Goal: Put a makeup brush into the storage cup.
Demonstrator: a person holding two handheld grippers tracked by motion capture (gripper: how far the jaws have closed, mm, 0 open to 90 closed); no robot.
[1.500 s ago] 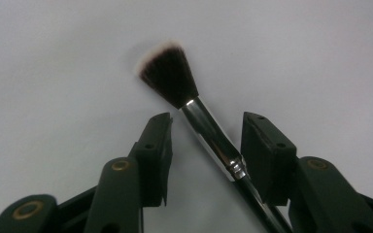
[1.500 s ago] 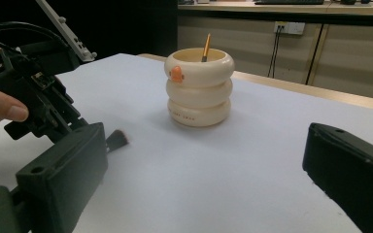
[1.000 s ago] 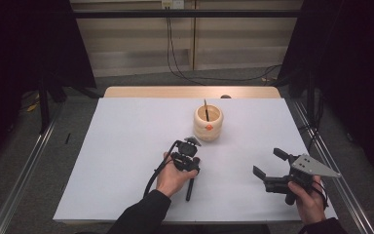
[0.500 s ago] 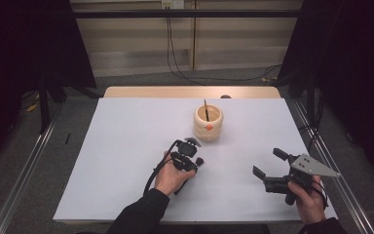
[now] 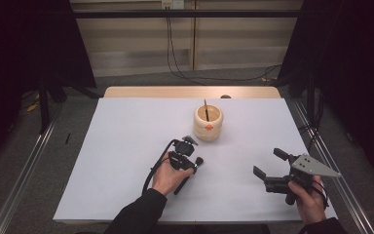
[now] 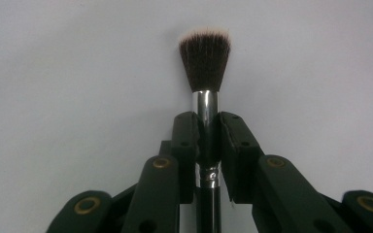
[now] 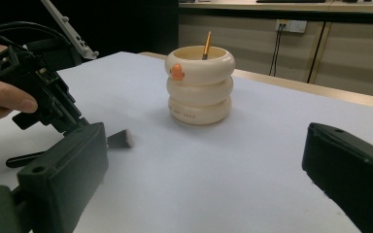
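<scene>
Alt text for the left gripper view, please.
The left gripper is shut on a makeup brush, its black fingers pinching the silver ferrule. The dark, pale-tipped bristles point away over the plain white table.

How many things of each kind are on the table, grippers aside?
Brushes: 2, one clamped in the left gripper, one standing in the holder
Holders: 1, the cream ringed holder
Total: 3
</scene>
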